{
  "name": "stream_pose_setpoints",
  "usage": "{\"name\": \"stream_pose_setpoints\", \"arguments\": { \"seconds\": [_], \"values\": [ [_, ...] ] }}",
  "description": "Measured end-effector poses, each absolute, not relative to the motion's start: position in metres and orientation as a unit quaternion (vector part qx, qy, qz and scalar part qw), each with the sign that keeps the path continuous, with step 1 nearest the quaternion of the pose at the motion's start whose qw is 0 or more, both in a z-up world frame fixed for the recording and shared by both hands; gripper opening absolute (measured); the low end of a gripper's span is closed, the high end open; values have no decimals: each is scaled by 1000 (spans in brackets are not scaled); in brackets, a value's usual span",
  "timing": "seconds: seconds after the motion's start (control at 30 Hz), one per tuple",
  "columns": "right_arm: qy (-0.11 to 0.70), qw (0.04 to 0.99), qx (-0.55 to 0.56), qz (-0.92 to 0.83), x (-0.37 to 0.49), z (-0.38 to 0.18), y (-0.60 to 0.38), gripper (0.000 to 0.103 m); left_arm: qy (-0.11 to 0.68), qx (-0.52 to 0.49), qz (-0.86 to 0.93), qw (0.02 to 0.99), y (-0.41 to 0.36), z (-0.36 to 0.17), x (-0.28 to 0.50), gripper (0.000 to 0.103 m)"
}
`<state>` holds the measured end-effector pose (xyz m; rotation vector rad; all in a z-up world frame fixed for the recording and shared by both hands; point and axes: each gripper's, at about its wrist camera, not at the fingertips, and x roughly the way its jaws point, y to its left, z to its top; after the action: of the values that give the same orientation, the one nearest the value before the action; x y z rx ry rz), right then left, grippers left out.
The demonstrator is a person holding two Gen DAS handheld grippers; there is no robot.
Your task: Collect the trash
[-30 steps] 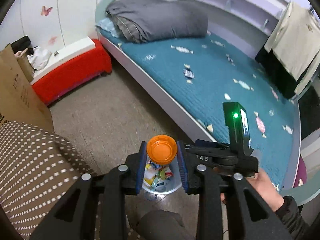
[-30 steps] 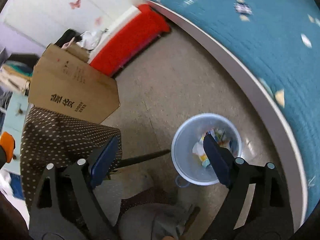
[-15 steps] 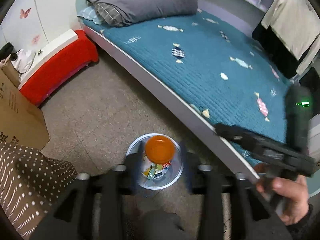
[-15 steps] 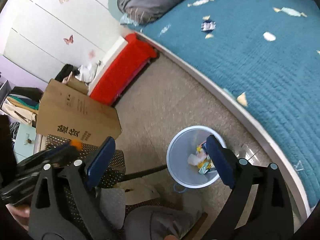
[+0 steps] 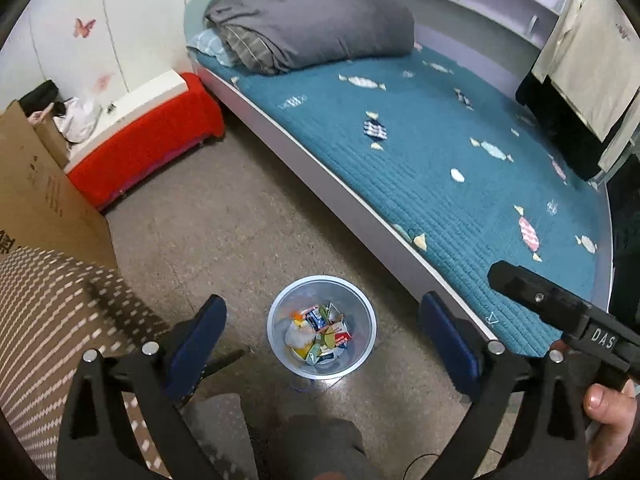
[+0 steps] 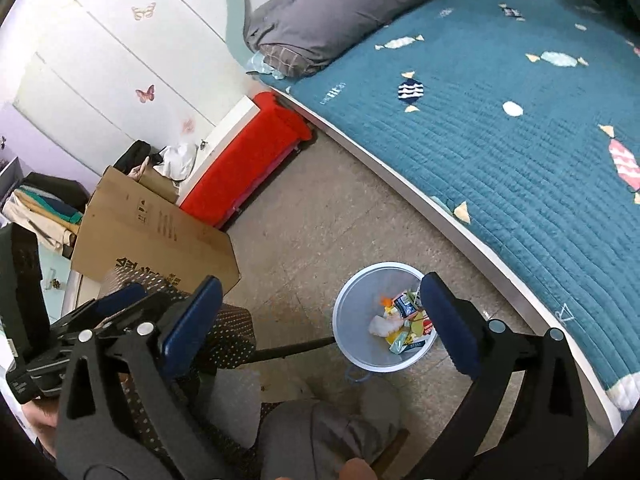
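Note:
A pale blue trash bin (image 5: 362,338) stands on the floor beside the bed, with wrappers and an orange item (image 5: 298,314) inside. It also shows in the right wrist view (image 6: 352,312). My left gripper (image 5: 322,338) is wide open and empty, above the bin. My right gripper (image 6: 320,322) is wide open and empty, above the bin's left side. The right gripper's body shows at the right of the left wrist view (image 5: 560,312).
A bed with a teal quilt (image 5: 460,152) and a grey duvet (image 5: 316,28) runs along the right. A red bench (image 5: 148,148) and a cardboard box (image 6: 152,240) stand at the left. A dotted brown cushion (image 5: 52,320) is at lower left.
My left gripper has opened and let go of the orange-lidded item, which has dropped into the bin. Both grippers have lifted higher above the bin.

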<state>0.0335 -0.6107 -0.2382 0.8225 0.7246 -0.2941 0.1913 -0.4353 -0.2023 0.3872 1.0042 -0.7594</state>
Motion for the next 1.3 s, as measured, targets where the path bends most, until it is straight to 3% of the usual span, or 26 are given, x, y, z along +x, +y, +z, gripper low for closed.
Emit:
{"name": "stream_pose_setpoints", "arguments": {
  "seconds": [0.67,0.9,1.3],
  "values": [
    [304,912,255,-106,-32,-93,-478,97,321,122,-266,901,-286,-75,62,97],
    [257,937,220,-90,-81,-28,-425,97,282,90,-217,930,-227,-29,10,97],
    [167,973,140,-80,-142,38,-352,97,145,61,-143,977,-157,43,-87,98]
  ]
}}
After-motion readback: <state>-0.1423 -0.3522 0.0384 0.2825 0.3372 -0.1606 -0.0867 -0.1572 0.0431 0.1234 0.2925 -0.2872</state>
